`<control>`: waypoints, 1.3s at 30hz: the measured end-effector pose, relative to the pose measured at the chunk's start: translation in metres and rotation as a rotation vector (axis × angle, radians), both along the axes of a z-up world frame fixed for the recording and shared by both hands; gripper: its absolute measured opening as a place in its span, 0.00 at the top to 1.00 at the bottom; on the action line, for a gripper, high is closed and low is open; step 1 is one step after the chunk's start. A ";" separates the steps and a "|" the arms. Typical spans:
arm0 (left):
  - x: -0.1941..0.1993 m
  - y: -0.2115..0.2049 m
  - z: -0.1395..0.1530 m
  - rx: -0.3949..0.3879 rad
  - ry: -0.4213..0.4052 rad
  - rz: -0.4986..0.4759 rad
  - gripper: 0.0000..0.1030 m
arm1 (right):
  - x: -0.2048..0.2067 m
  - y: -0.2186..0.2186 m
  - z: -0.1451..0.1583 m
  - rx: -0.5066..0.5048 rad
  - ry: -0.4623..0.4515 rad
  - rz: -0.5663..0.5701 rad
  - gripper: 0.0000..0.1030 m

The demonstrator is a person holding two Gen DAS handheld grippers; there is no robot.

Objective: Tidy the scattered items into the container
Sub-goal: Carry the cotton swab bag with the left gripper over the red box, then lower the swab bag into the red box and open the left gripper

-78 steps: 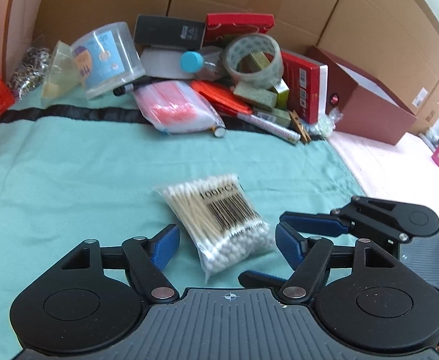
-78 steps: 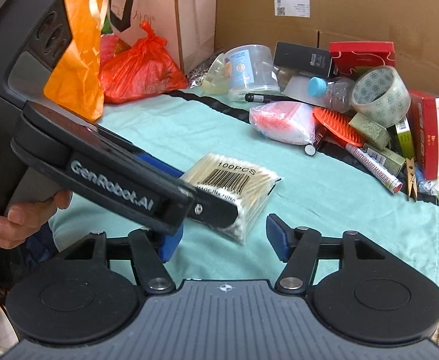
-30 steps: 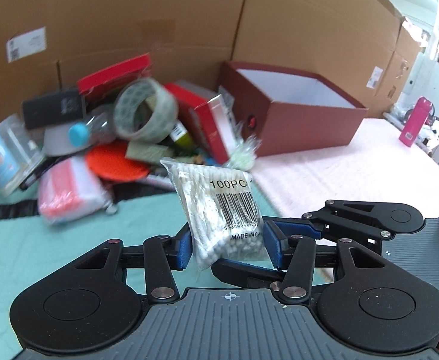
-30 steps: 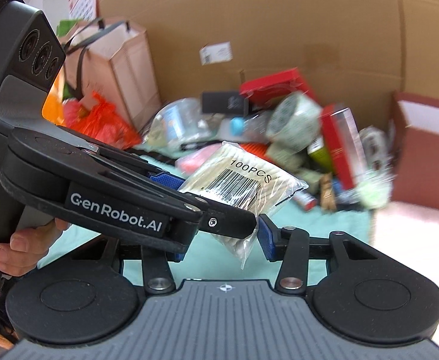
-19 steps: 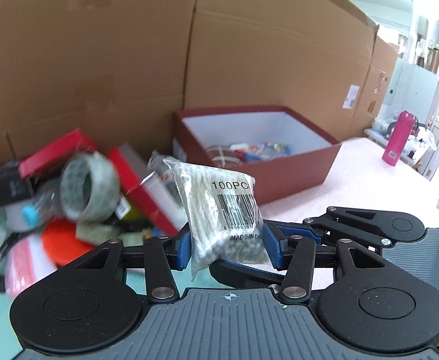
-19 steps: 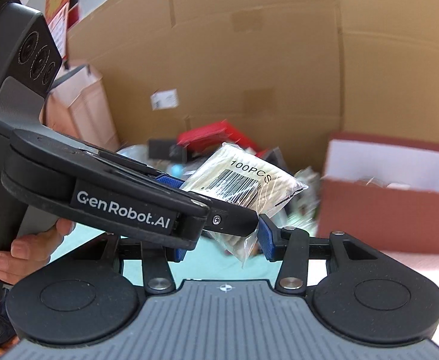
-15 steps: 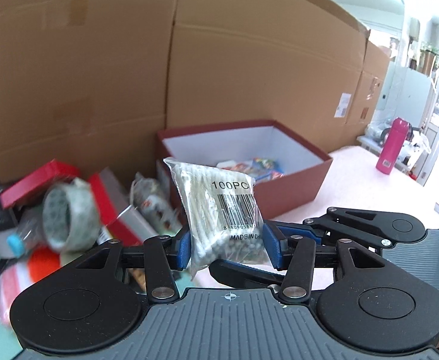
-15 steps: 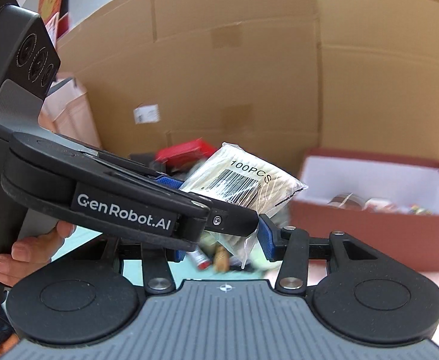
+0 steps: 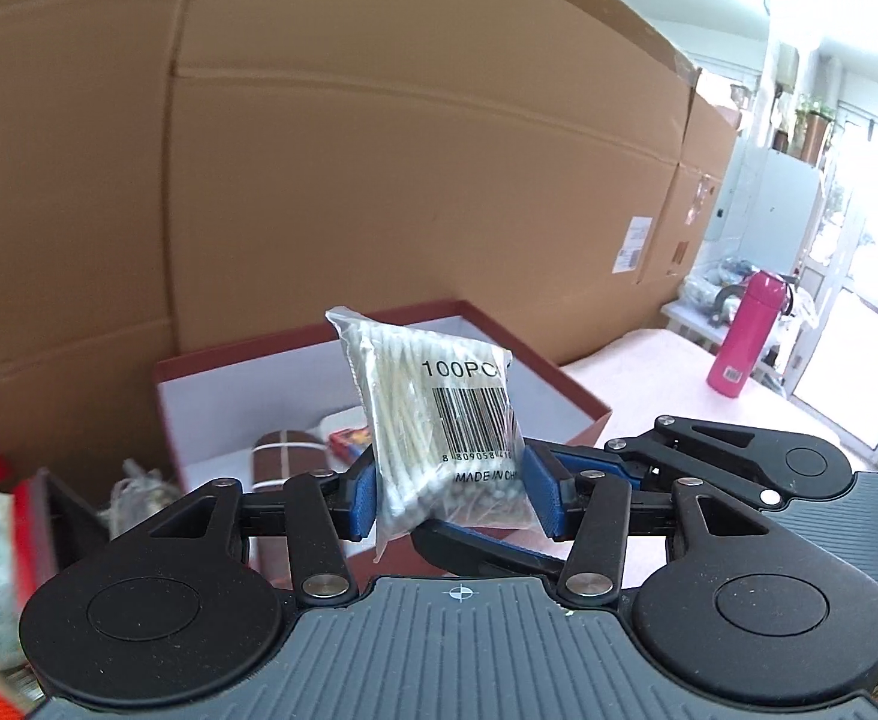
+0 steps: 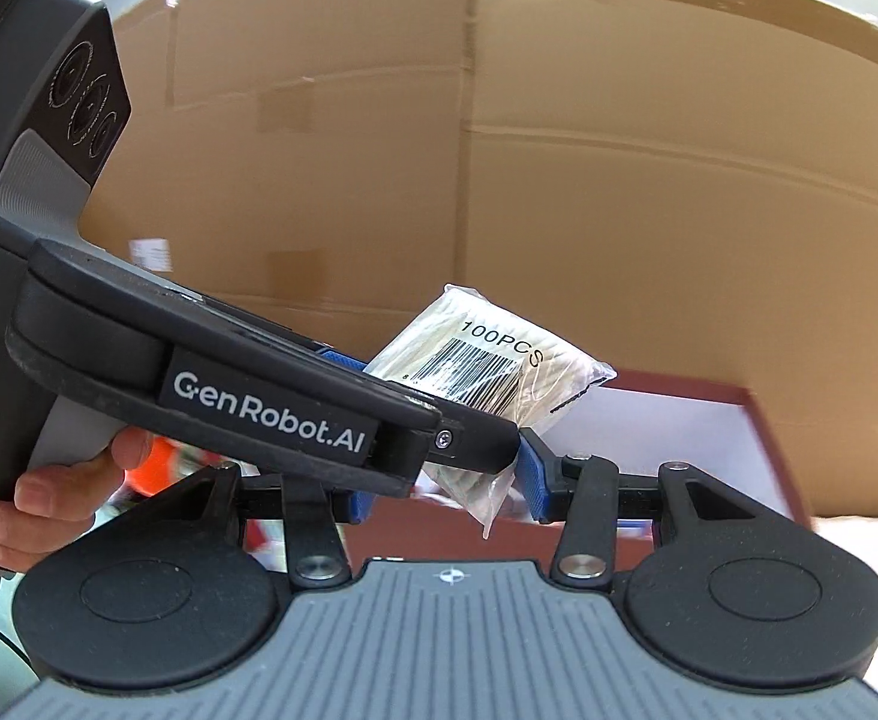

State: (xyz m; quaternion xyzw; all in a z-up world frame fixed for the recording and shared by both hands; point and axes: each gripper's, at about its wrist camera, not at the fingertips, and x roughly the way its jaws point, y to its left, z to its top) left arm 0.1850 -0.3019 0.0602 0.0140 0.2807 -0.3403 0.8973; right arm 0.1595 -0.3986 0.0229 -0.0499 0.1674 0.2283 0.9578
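Left gripper (image 9: 450,495): your jaws have just been opening; blue pads flank the cotton-swab bag (image 9: 439,426), contact unclear.
Right gripper (image 10: 445,483): unchanged, pads closed on the bag's lower end, crossing under the left one.
Bag: off the bench, in front of the box's open top.
Red box (image 9: 565,375): closer than half a second ago, holds small items.

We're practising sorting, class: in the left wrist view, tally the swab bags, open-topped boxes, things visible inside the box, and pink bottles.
bag of cotton swabs: 1
dark red open box: 1
things visible inside the box: 3
pink bottle: 1
Total: 6
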 end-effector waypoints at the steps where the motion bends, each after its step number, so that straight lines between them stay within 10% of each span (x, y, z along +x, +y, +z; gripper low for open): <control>1: 0.006 -0.007 -0.002 0.000 0.007 -0.007 0.44 | 0.006 -0.005 -0.001 -0.004 0.005 -0.009 0.49; 32: 0.135 -0.111 -0.069 -0.039 0.261 0.042 0.36 | 0.152 -0.082 -0.033 -0.256 0.140 0.021 0.49; 39: 0.145 -0.108 -0.079 -0.082 0.321 0.085 0.13 | 0.158 -0.083 -0.033 -0.279 0.110 -0.035 0.34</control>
